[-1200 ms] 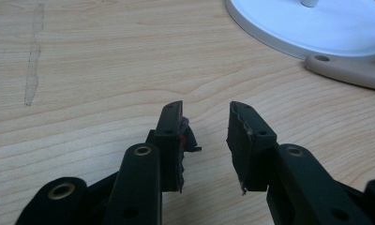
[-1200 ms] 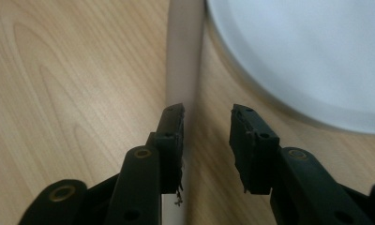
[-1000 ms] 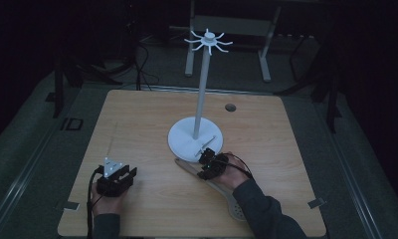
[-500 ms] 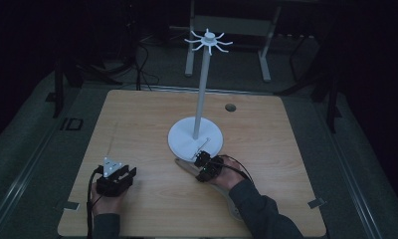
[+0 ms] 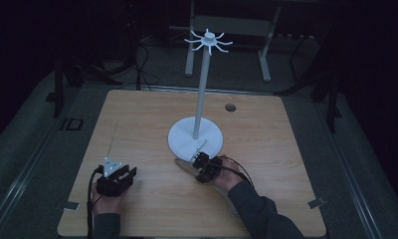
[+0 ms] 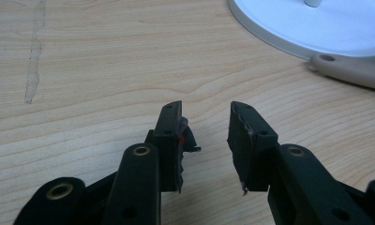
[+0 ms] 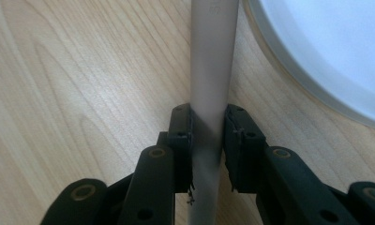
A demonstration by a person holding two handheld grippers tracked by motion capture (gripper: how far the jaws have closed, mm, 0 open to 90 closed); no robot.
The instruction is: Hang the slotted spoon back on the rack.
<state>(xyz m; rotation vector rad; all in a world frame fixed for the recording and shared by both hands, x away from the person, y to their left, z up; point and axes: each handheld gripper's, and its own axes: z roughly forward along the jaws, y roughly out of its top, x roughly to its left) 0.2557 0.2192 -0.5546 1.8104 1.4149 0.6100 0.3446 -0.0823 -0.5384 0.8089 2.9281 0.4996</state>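
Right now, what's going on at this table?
A person works two grippers on a wooden table. The right gripper is shut on a beige handle that lies flat on the table beside the white stand, near its round base. The left gripper is open and holds nothing, down low at the table's near left corner. The hooks at the top of the stand are bare.

The left gripper [image 6: 205, 140] hovers over the wooden table [image 6: 92, 70], jaws parted with nothing between them. Ahead lies a beige handle [image 6: 349, 71] touching the white round base [image 6: 317, 28].
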